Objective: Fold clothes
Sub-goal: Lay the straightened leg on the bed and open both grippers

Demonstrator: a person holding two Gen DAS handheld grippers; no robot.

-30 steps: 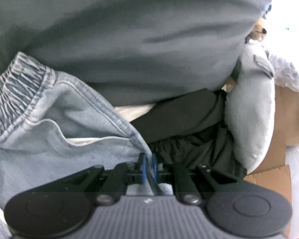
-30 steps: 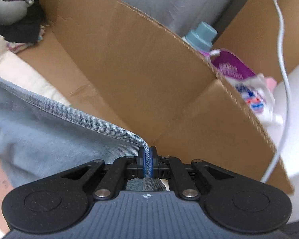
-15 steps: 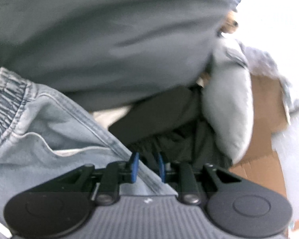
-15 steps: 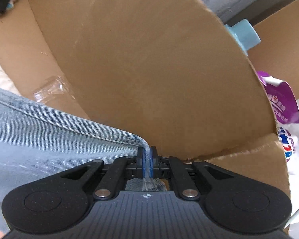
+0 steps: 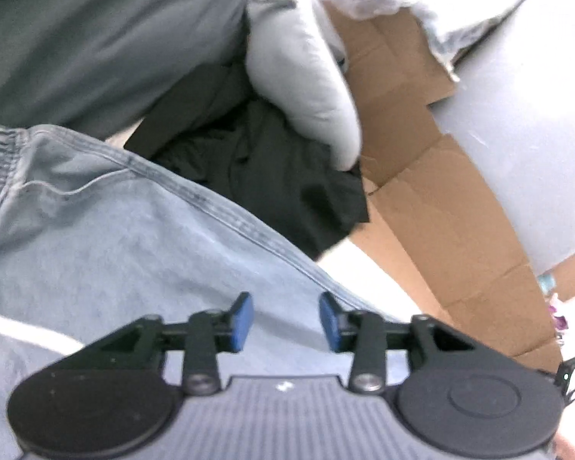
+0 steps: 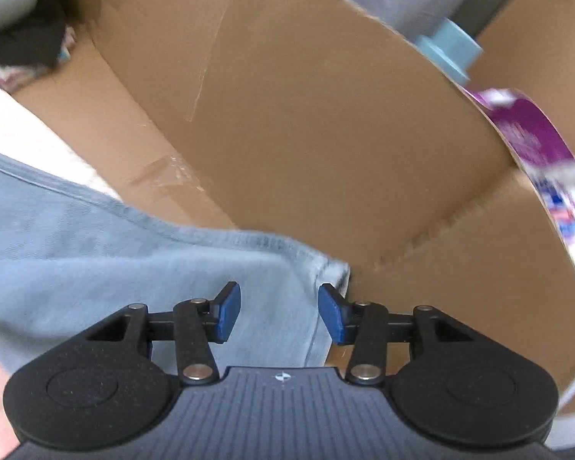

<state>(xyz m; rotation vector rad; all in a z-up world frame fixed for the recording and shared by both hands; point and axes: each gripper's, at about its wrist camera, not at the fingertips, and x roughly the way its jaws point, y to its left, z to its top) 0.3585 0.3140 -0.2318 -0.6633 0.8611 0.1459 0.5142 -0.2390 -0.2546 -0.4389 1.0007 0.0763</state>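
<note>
Denim garment loose beneath both spread grippers

Left gripper (image 5: 283, 320) and right gripper (image 6: 279, 314) gape, gripping nothing, over the denim garment (image 5: 115, 237). Black clothes (image 5: 257, 165) lie at 12 o'clock; a cardboard box (image 6: 326, 122) walls off the right's front, detergent bottle (image 6: 450, 48) behind.

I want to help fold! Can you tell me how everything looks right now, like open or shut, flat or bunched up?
left gripper: open, holding nothing
right gripper: open, holding nothing
jeans: let go, lying spread under both grippers
black garment: crumpled in a heap
cardboard box: open, flaps up
detergent bottle: cap on
</note>
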